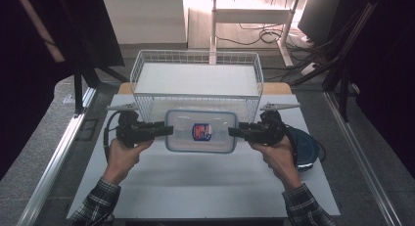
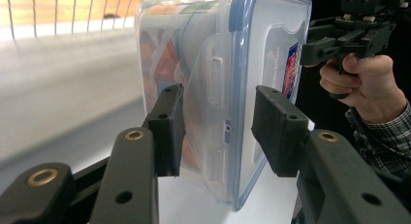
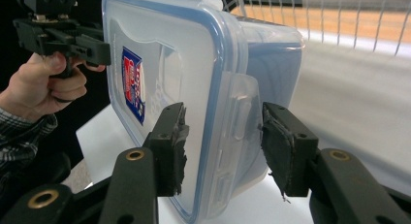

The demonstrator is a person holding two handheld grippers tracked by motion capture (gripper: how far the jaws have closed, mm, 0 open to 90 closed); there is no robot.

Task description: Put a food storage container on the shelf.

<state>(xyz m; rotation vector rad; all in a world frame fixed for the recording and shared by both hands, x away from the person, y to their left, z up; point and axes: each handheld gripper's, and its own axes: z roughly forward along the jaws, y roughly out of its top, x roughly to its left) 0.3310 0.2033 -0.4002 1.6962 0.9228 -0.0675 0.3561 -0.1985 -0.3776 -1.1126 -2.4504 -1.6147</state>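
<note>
Bright daylight washes out the floor beyond the wire basket (image 1: pixel 195 57); the room's sides sink into darkness. The white worktop (image 1: pixel 195 187) is evenly lit with soft shadows. Both gripper views blur their near tongs and backgrounds.

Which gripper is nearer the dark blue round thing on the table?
Right. The right gripper clamps the container's right end, with the dark blue round object just beside and below its hand. The left gripper clamps the opposite end, the whole container between.
</note>
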